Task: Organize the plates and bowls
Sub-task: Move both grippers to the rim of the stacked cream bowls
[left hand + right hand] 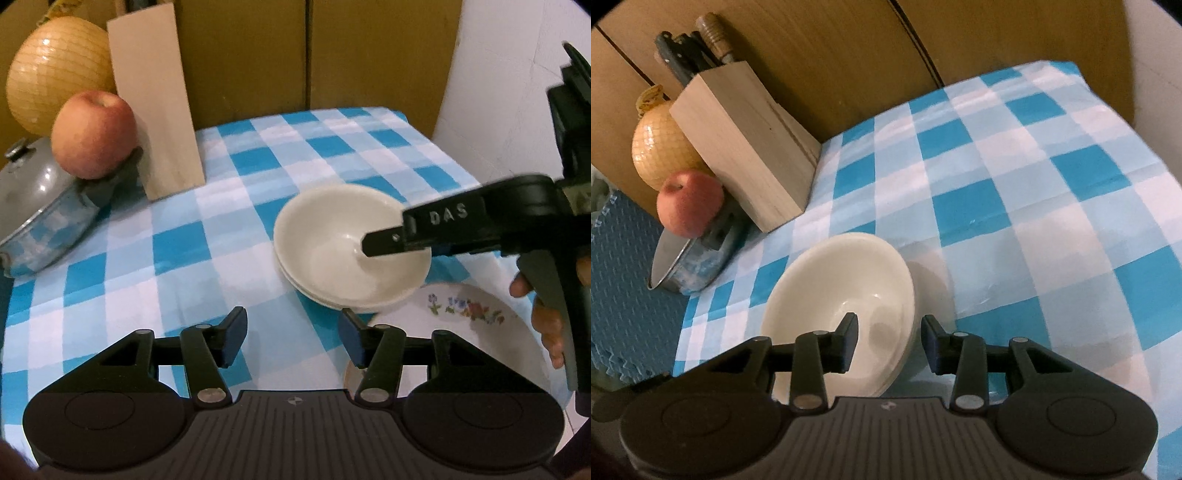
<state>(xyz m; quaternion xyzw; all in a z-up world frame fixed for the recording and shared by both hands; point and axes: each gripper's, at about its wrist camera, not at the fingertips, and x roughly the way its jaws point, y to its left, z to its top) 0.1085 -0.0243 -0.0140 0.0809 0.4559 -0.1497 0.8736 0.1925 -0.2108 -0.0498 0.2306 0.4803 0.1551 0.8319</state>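
Pot w/ lid (40, 218) at left w/ apple (93, 134) on it; left gripper (291, 338) released, nothing btwn jaws; stacked bowls (332, 251) mid-cloth, edge overlapping floral plate (461, 314); right gripper (888, 345) straddles bowls' near rim, pads not pressing

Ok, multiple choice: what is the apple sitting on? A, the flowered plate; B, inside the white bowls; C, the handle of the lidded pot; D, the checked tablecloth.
C: the apple rests on the side handle of the lidded pot, beside the wooden knife block.
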